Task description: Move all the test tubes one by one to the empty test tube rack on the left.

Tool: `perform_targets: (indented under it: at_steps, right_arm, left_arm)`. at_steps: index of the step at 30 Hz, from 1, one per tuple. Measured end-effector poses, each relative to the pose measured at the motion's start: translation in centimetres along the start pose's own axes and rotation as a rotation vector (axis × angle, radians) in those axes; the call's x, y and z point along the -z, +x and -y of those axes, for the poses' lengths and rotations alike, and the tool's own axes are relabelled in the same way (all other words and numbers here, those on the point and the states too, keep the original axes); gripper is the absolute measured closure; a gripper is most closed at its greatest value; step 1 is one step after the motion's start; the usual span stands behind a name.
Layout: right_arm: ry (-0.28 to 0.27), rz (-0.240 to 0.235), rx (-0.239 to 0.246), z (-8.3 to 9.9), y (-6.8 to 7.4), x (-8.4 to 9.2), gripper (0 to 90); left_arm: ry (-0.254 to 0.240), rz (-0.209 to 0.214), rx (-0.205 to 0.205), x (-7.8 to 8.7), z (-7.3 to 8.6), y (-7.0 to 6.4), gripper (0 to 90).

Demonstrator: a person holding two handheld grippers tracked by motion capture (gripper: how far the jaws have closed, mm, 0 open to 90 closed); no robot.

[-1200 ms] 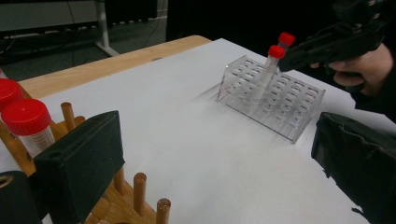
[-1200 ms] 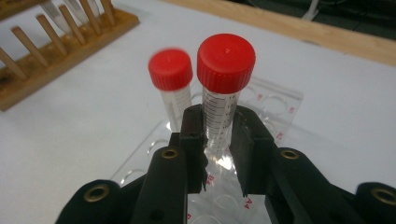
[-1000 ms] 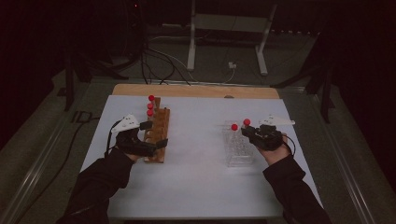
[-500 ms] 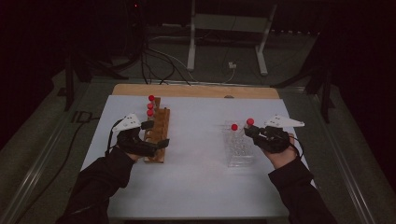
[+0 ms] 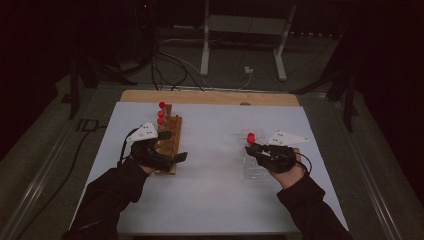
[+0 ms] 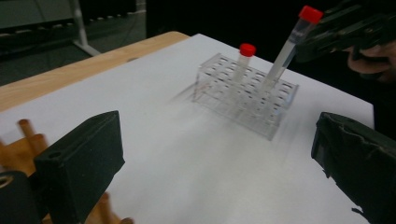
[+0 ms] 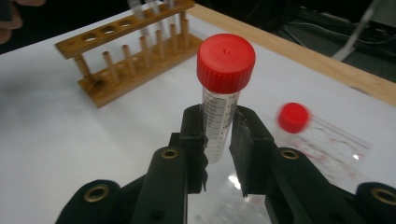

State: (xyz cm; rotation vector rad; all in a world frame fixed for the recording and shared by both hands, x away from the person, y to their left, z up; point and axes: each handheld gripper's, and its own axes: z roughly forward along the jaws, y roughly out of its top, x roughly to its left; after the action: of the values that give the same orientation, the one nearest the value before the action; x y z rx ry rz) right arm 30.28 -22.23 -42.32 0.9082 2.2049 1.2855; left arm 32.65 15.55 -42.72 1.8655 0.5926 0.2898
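Right hand-held gripper clamped on a red-capped tube, tilted over the clear rack; its lower end is hidden. Left hand-held gripper jaws apart, by the blurred wooden rack.

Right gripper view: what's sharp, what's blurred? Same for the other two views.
Right gripper view: the held tube and the right gripper are sharp; the second red cap is smeared, and the clear rack glares. Left gripper view: the near jaws and wooden rack are soft. High view: dim, dark surroundings.
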Motion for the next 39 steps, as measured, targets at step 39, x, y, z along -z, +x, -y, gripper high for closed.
perform_targets:
  at_steps: [39]
  right_arm:
    - [0.053, -0.12, 0.072, 0.6, 4.3, -2.9, 75.0]
  left_arm:
    - [0.046, 0.2, -0.104, -6.5, -2.5, -5.2, 14.4]
